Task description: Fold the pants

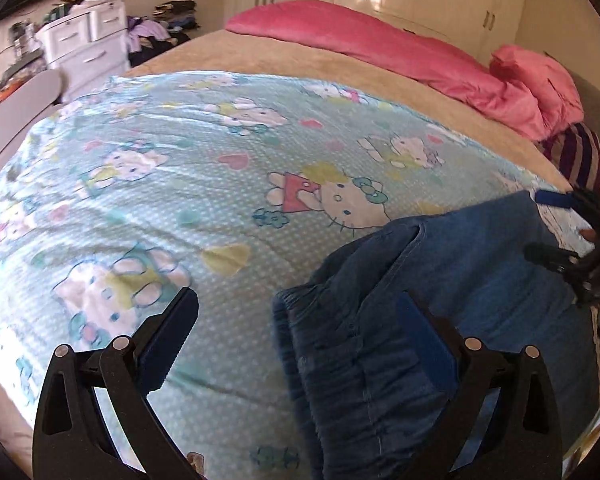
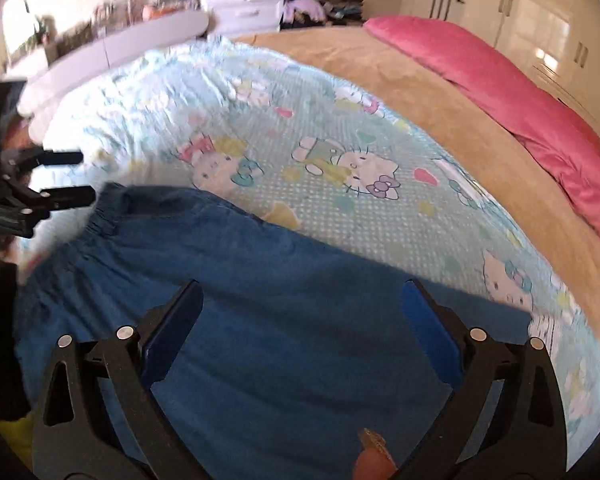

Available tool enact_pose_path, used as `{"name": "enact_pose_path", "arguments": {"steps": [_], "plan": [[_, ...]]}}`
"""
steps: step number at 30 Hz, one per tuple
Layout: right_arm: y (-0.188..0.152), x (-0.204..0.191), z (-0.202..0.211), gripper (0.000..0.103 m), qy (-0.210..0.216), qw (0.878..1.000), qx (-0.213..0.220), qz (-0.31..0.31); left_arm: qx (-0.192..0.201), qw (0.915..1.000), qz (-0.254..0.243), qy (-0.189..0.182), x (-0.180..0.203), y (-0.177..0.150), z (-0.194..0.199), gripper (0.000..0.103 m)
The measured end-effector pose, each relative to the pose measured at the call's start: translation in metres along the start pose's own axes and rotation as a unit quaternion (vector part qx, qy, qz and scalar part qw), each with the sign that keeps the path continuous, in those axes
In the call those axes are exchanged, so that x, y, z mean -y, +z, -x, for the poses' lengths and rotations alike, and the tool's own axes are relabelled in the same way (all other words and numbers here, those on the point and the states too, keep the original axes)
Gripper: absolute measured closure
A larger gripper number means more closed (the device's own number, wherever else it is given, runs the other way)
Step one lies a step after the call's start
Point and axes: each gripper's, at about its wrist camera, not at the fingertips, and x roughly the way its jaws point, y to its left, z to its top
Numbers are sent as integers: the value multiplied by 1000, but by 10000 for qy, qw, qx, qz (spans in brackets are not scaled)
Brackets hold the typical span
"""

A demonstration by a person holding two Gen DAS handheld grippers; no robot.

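Blue denim pants (image 1: 440, 288) lie on a light-blue cartoon-cat blanket (image 1: 180, 168) on the bed, waistband toward the left gripper. My left gripper (image 1: 296, 308) is open above the waistband edge, its right finger over the denim and its left over the blanket. In the right wrist view the pants (image 2: 280, 300) spread across the lower frame, elastic waistband at the left. My right gripper (image 2: 300, 308) is open just above the middle of the pants. The left gripper (image 2: 76, 178) shows open at the left edge, the right gripper (image 1: 548, 228) open at the right edge of the left wrist view.
A tan bedspread (image 1: 340, 60) lies beyond the blanket, with pink bedding (image 1: 400, 48) and a striped pillow (image 1: 576, 156) at the far side. White drawers (image 1: 88, 40) and a clothes pile stand past the bed. Cream wardrobes (image 2: 540, 20) line the back wall.
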Motion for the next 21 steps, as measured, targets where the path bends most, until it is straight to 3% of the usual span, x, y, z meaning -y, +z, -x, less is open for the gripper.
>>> {"name": "enact_pose_path", "arguments": {"steps": [4,5,6,7,9,15,18,19,21], "plan": [[6,5,-23,10,-35,9995,-262,191,-190,9995,-76,-261,4,3,-25,10],[7,5,-29,11,-43,9992,-307,235,-253,9990,-89,-355,4,4,-32,18],[8,6,-32,11,-47,9990,-345,273,-293,9987,-95,-400,5,3,-37,38],[10,5,-37,12,-40,9987,-391,323,-350,9983,-123,-449,6,3,-43,50],[14,4,-45,15,-19,9982,-457,399,-354,9987,-241,-292,8,1,-51,62],[24,-10,-67,22,-58,9934,-520,1017,275,9980,-386,-412,13,-4,-22,69],[24,-21,-73,25,-26,9897,-422,1366,591,9950,-690,-413,26,-11,-1,70],[22,-25,-75,29,40,9885,-446,1442,691,9934,-843,-359,32,-15,5,70],[20,-28,-74,53,224,9889,-484,1389,847,9901,-1093,-251,43,-20,13,70]]}}
